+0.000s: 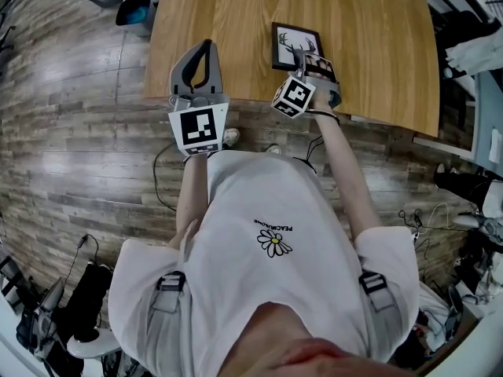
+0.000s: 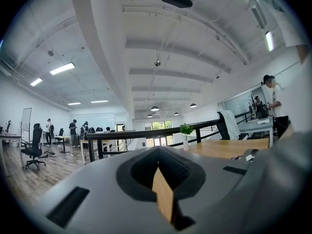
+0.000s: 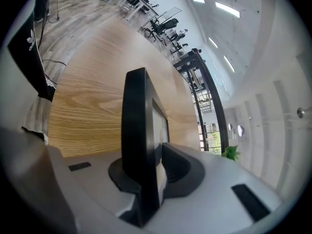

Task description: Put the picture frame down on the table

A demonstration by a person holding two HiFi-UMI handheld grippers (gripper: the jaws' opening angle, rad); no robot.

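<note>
Black picture frame (image 3: 139,145) sits edge-on, pinched between the nearly closed jaws of the right gripper (image 3: 156,165), low over the wooden table (image 3: 92,101), while the left gripper (image 2: 163,179) is shut and empty; we risk toppling it if released tilted.

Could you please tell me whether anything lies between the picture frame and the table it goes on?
Nothing visible does. The picture frame, held in the right tongs, has its back towards bare wood of the table near its front edge; no other object lies under or beside it.
</note>
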